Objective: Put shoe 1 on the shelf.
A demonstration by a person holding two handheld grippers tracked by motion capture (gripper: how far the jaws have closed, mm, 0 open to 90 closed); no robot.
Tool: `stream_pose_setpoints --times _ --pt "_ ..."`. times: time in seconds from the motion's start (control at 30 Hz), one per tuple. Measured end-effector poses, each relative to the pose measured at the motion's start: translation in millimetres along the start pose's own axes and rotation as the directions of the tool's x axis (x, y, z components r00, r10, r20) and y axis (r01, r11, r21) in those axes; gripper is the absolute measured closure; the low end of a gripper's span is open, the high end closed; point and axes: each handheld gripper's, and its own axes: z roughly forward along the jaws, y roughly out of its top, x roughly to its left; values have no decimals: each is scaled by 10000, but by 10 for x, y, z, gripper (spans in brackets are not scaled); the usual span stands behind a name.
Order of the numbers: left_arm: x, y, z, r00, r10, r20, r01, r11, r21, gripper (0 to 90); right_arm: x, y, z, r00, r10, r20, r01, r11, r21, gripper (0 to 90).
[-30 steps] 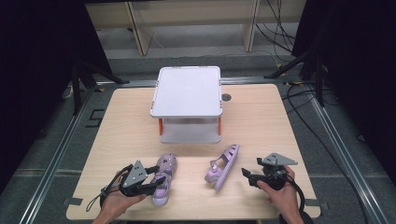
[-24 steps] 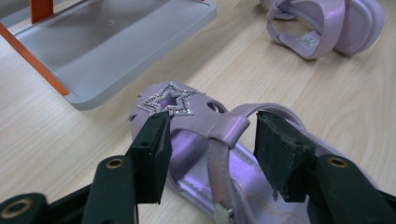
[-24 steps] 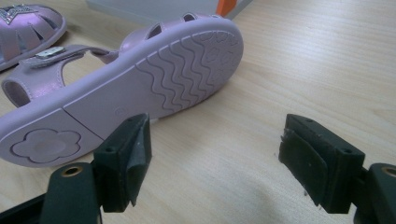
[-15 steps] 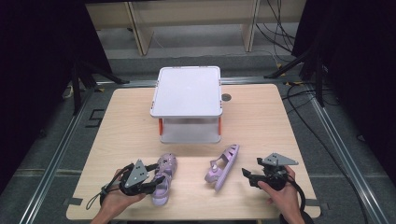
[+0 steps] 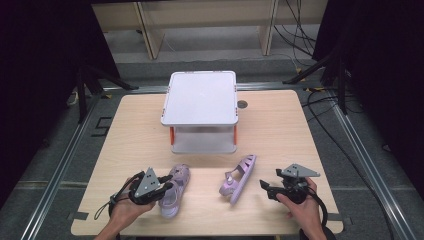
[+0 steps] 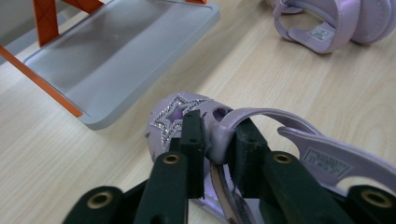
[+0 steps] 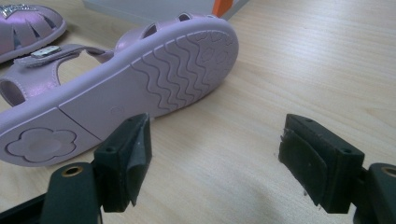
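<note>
High view: the left gripper (image 5: 167, 186) has just closed on the near-left sandal (image 5: 174, 191), toe pointing far. Left gripper view: its pads (image 6: 192, 140) pinch the strap (image 6: 223, 135). Right gripper view: the right gripper (image 7: 212, 158) gapes wide, the tipped sandal (image 7: 116, 88) just left of it.

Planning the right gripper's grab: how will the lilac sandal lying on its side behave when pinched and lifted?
The sandal on its side looks light, so it would probably lift easily. Its thin strap may flex. The smooth-looking moulded sole could slip between pads, and a nudge may tip it flat.
</note>
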Motion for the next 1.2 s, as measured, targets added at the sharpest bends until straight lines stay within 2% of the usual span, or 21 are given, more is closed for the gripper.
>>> stream_pose_setpoints --times 0.03,0.07,0.1,0.13,0.17,0.2,0.23,0.27,0.3,0.47,0.5,0.53,0.67,0.7,0.73,0.77,0.8,0.83,1.0,1.2 --pt "-6 4 2 9998 -182 31 183 9997 -158 783 0 -1 -1 10000 26 10 -26 10000 -16 252" --pt "15 13 -11 9999 -122 49 122 9998 -179 788 -11 0 2 10000 -85 -6 84 9999 -70 252" --pt "23 19 -22 9997 -224 82 226 9994 -267 793 -5 -2 -2 9999 108 9 -108 9999 -5 252" --pt "15 23 -21 9989 -448 114 453 9977 -502 798 -15 0 1 10000 80 -34 -80 10000 -16 252" --pt "31 28 -36 9992 -386 104 390 9979 -513 802 -17 -1 14 9997 187 -145 -188 9998 -52 252" --pt "29 37 -46 9980 -588 234 602 9960 -660 805 -18 -2 20 9992 363 -156 -365 9993 -124 252" --pt "31 50 -62 9975 -652 261 669 9952 -715 808 -23 7 9 9996 274 21 -274 9996 2 252" --pt "39 60 -77 9981 -562 263 577 9963 -632 810 -34 15 12 9999 151 38 -151 9999 -24 253" --pt "37 77 -82 9976 -638 254 656 9947 -790 809 -38 20 10 9999 148 70 -148 9999 4 252" --pt "84 152 -137 9988 -441 224 459 9952 -859 807 -51 18 14 9999 102 137 -100 9999 -99 255" --pt "91 168 -153 9982 -552 227 572 9933 -1000 808 -54 20 9 9998 118 156 -116 9999 -121 256" --pt "106 183 -176 9987 -461 206 477 9951 -868 808 -52 20 6 9997 158 166 -155 9998 -138 256" --pt "130 257 -244 9980 -604 210 624 9909 -1192 809 -54 21 12 9998 121 137 -119 9998 -146 256" --pt "149 287 -277 9986 -508 159 523 9920 -1149 809 -26 15 20 9987 501 31 -501 9987 -129 256" --pt "154 307 -288 9985 -537 84 543 9909 -1231 809 -55 17 22 9997 110 203 -108 9998 -137 256" --pt "168 340 -314 9982 -577 157 592 9900 -1282 809 -35 15 21 9992 378 133 -377 9993 -85 256" --pt "178 363 -326 9983 -568 112 578 9890 -1362 809 -52 20 13 9998 159 121 -157 9998 -151 256" --pt "199 395 -355 9989 -471 21 470 9901 -1326 809 -52 20 13 9998 159 121 -157 9998 -151 256" --pt "283 567 -467 9989 -465 -28 454 9857 -1623 809 -57 19 14 9996 151 218 -147 9997 -196 256" --pt "358 781 -544 9990 -426 -163 379 9740 -2233 810 -59 17 15 9996 156 234 -151 9997 -188 256"
